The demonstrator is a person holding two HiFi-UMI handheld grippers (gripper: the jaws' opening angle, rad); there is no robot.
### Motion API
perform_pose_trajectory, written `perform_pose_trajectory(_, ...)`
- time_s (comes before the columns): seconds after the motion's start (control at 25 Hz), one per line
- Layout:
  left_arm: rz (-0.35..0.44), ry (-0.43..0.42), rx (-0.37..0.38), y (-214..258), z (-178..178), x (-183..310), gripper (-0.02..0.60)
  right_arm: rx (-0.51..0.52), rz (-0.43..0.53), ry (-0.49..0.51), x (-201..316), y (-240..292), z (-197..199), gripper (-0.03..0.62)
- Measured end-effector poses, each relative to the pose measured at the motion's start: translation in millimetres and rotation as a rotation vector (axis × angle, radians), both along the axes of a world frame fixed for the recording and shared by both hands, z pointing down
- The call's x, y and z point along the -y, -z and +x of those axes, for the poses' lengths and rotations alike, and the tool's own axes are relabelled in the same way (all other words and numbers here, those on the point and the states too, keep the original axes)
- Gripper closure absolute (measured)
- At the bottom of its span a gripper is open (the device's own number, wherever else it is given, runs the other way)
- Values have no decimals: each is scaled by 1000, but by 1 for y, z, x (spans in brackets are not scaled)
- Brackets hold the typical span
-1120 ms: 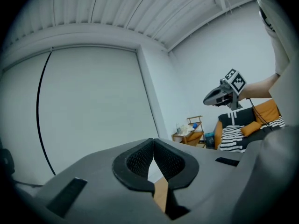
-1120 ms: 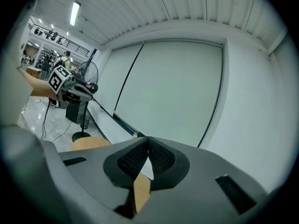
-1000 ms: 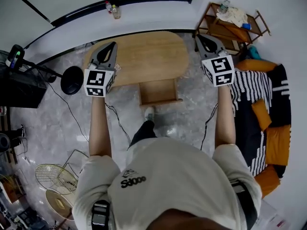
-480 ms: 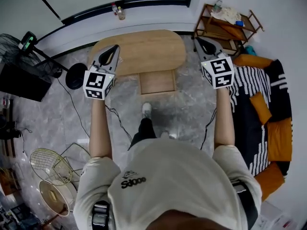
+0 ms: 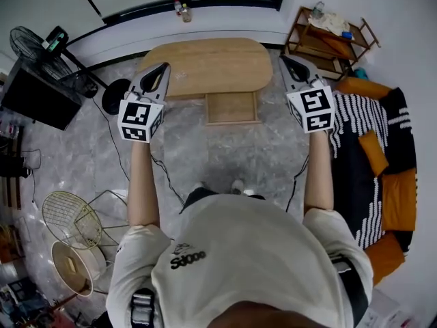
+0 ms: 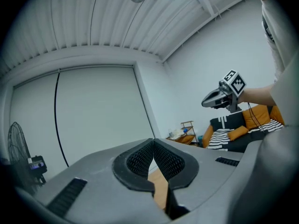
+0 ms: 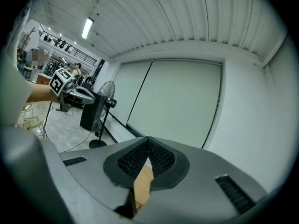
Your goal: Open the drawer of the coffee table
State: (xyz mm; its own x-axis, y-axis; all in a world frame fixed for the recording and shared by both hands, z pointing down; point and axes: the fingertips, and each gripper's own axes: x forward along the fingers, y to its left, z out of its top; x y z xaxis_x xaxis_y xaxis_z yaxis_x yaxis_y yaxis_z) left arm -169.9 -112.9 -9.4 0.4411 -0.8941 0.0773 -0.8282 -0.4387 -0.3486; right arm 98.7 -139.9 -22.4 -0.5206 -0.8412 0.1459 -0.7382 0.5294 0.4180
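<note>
An oval wooden coffee table [image 5: 205,65] stands ahead of me on the marble floor. Its drawer [image 5: 232,108] sticks out from the near side, pulled open. My left gripper [image 5: 161,68] hovers high over the table's left end, shut and empty. My right gripper [image 5: 285,61] hangs off the table's right end, also shut with nothing in it. In the left gripper view the jaws [image 6: 153,143] meet tip to tip, and the right gripper [image 6: 219,97] shows beyond. In the right gripper view the jaws [image 7: 147,141] are closed, with a sliver of tabletop [image 7: 141,183] below them.
A wooden shelf [image 5: 331,36] stands at the back right. A sofa with orange cushions [image 5: 379,162] runs along the right. A fan [image 5: 31,43] and a black box [image 5: 41,94] sit at the left. Cables [image 5: 164,173] trail on the floor. Wire fan guards [image 5: 68,221] lie near left.
I have stepped back from the table, so it and the open drawer sit farther away in the head view. Both grippers stayed shut and raised.
</note>
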Motion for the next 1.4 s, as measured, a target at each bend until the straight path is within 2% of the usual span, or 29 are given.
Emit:
perform_pose_trajectory(0.4,-2,53,16,6,-89,-37,563,-16,27,-8,-40,15,-80,588)
perform_pose_trajectory(0.64,4,58,-6,6,-123,-56,563,-15,41,6,-59,18,-122,588)
perform_pose_trajectory(0.76,12,61,8,8,-137,-60,563,-32,50,23,-63,23,-141,588)
perform_pose_trajectory(1.0,30,54,31,15,-144,-65,563,-55,68,37,-65,29,-156,588)
perform_pose_trajectory(1.4,16,19,48,9,-131,-63,563,-55,59,5,-61,19,-145,588)
